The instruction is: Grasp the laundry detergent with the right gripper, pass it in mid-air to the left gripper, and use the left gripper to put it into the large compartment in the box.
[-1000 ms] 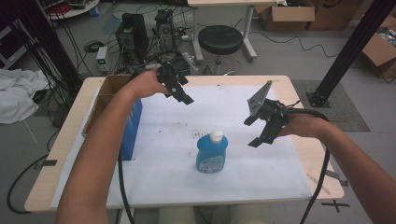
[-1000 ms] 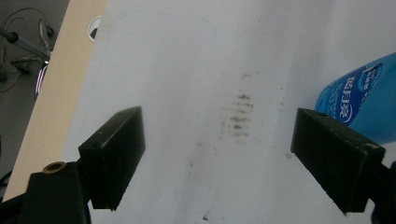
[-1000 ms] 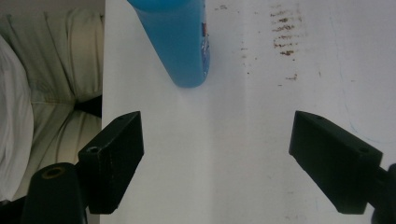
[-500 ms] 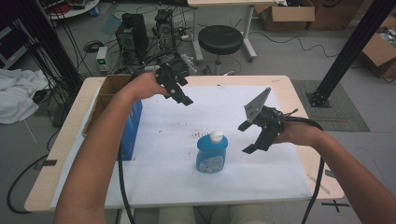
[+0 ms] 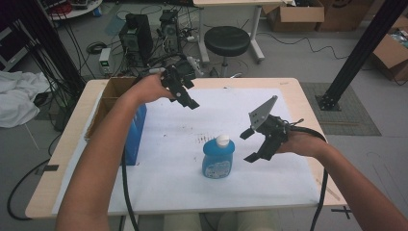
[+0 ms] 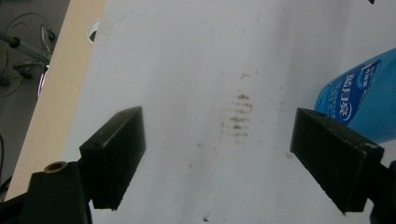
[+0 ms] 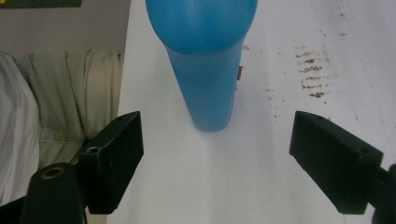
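Note:
A blue bottle (image 5: 218, 159) with a white cap (image 5: 222, 140) stands upright in the middle of the white sheet (image 5: 168, 178). My right gripper (image 5: 248, 146) hovers just right of it, open, jaws pointing at the bottle and apart from it. In the right gripper view the bottle (image 7: 205, 60) stands ahead of the open right gripper (image 7: 217, 163), not between the pads. My left gripper (image 5: 189, 99) is raised over the far left part of the sheet, open and empty. In the left gripper view the bottle (image 6: 359, 102) sits beyond the right pad of the left gripper (image 6: 233, 158).
An open cardboard box (image 5: 107, 103) with a blue side (image 5: 137, 132) stands at the table's left edge. Brown smudges (image 5: 202, 139) mark the sheet near the bottle. Behind the table are a black stool (image 5: 227, 41) and cabled equipment (image 5: 137, 33).
My right gripper has moved left and slightly down, closing in on the bottle's right side. The left gripper and the bottle have stayed put.

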The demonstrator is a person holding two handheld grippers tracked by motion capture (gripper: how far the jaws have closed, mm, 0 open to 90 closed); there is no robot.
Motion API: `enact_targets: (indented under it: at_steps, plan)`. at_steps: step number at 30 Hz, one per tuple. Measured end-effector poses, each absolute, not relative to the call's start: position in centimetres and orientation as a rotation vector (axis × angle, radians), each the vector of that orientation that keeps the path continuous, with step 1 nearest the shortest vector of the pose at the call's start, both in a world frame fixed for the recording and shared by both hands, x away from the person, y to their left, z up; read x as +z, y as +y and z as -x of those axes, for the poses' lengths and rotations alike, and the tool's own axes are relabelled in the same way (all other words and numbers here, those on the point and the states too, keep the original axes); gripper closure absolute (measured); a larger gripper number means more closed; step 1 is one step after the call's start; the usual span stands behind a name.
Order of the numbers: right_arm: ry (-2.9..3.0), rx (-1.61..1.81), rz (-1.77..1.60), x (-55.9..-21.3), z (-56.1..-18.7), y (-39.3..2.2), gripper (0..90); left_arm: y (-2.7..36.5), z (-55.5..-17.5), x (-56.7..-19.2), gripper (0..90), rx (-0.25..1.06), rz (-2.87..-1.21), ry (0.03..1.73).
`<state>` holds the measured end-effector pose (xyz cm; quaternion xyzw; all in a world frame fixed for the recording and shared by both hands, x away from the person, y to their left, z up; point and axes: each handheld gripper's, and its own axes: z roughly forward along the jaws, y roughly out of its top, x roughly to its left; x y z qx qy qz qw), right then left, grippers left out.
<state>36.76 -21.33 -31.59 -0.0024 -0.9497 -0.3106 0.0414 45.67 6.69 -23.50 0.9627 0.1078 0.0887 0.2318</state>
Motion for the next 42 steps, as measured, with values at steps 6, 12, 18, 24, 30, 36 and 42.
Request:
enact_targets:
  at_steps: [6,12,18,24,30,36,42]
  plan:
    - [-2.891,-0.98,0.013,-32.1,-36.6,-21.2,17.1,6.7,-45.7,-23.5,18.7,0.249,-2.647,0.296]
    - [-2.884,-1.005,0.02,-32.5,-36.5,-21.1,16.3,6.8,-45.7,-23.6,18.8,0.251,-2.641,0.304]
    - [-2.872,-1.026,0.017,-33.0,-36.3,-20.7,15.6,6.8,-45.6,-23.5,18.8,0.254,-2.642,0.304]
    - [-2.87,-1.05,0.014,-33.3,-36.1,-20.2,15.6,6.9,-45.6,-23.6,18.9,0.257,-2.646,0.306]
    - [-2.863,-1.077,0.006,-33.4,-35.9,-19.5,15.6,6.9,-45.6,-23.6,18.9,0.257,-2.644,0.309]
    - [-2.838,-1.107,0.008,-34.2,-35.7,-19.0,15.5,6.9,-45.6,-23.6,18.8,0.259,-2.644,0.307]
    - [-2.826,-1.131,0.002,-34.8,-35.6,-18.5,15.5,6.8,-45.6,-23.7,19.1,0.258,-2.646,0.301]
